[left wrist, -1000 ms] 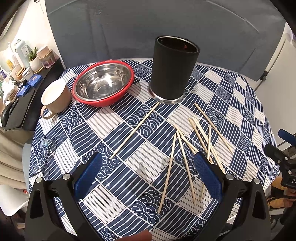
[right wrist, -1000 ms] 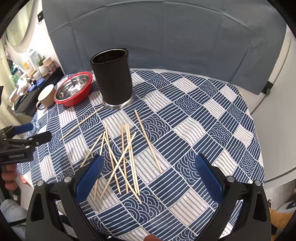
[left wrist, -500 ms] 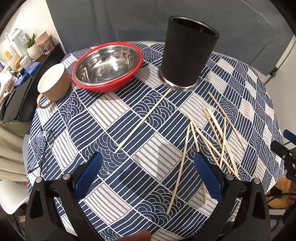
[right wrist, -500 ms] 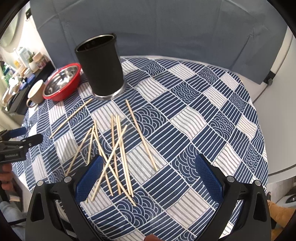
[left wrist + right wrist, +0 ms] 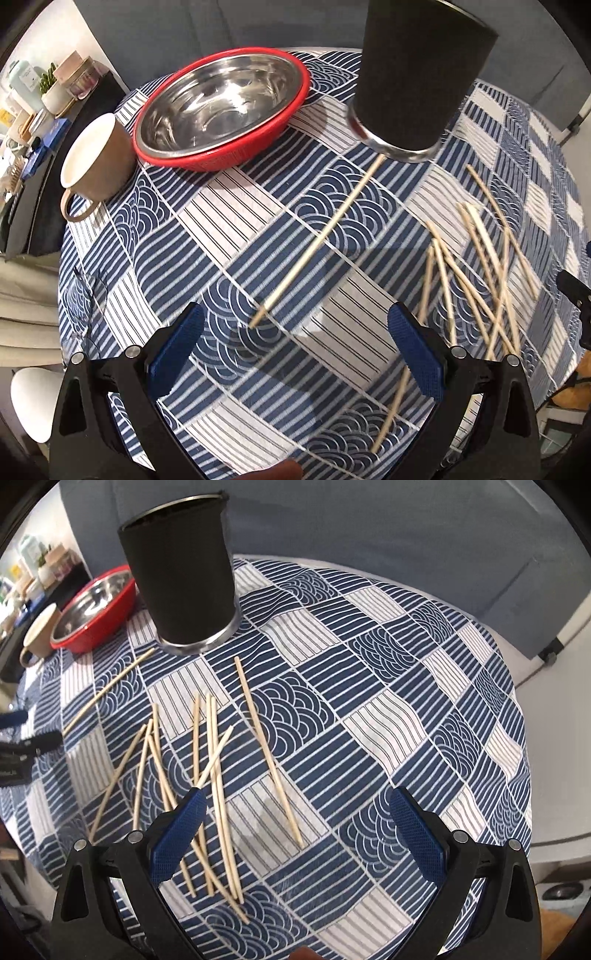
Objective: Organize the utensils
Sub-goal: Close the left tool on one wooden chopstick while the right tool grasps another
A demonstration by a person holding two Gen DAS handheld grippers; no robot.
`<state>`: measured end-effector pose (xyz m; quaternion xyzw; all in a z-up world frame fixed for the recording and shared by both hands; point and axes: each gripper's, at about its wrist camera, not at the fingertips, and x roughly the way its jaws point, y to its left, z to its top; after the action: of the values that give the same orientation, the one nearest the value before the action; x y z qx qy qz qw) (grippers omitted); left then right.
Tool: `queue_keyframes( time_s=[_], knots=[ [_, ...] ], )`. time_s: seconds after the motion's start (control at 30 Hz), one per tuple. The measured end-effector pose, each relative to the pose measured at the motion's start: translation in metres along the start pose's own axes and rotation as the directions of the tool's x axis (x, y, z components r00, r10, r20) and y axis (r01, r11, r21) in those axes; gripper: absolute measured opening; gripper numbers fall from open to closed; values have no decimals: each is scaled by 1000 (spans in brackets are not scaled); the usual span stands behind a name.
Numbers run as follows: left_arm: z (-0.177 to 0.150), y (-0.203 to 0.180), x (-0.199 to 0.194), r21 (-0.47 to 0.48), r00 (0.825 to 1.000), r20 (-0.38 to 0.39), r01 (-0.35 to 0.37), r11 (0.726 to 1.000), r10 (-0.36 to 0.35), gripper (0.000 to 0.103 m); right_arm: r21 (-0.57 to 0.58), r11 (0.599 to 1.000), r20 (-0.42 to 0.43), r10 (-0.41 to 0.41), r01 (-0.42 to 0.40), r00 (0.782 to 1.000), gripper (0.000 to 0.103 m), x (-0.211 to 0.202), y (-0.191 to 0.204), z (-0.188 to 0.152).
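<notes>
Several wooden chopsticks lie scattered on the blue-and-white patterned tablecloth (image 5: 229,221). A single chopstick (image 5: 317,240) lies apart, its far end near the black cylindrical holder (image 5: 421,74). My left gripper (image 5: 295,325) is open and empty, low over the near tip of that single chopstick. In the right wrist view the chopstick pile (image 5: 199,760) lies left of centre and one long chopstick (image 5: 267,753) runs toward the holder (image 5: 181,576). My right gripper (image 5: 295,805) is open and empty, just above the near end of that long chopstick.
A steel bowl in a red bowl (image 5: 221,107) and a beige mug (image 5: 96,162) stand at the table's back left. A dark shelf with jars (image 5: 44,96) is beyond the left edge. The table edge curves close on the right (image 5: 517,738).
Both grippers have moved forward and down toward the table. The chopsticks and holder now look larger and closer. Nothing on the table has moved.
</notes>
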<state>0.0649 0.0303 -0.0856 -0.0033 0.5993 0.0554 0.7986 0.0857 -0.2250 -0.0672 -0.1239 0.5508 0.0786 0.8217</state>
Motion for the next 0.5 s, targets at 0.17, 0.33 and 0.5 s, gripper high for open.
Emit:
queue_keyframes(
  time_s=[0.17, 0.33, 0.5],
  knots=[
    [11, 3, 18, -6, 999, -32, 3, 1000, -3, 97, -21, 1000, -42, -16, 15, 999, 95, 24, 1, 7],
    [20, 3, 40, 22, 998, -69, -7, 1000, 9, 97, -4, 1000, -93, -15, 15, 996, 95, 51, -8, 12],
    [29, 0, 56, 52, 995, -95, -9, 999, 14, 97, 1, 1000, -123, -3, 3, 992, 95, 69, -14, 13]
  ],
)
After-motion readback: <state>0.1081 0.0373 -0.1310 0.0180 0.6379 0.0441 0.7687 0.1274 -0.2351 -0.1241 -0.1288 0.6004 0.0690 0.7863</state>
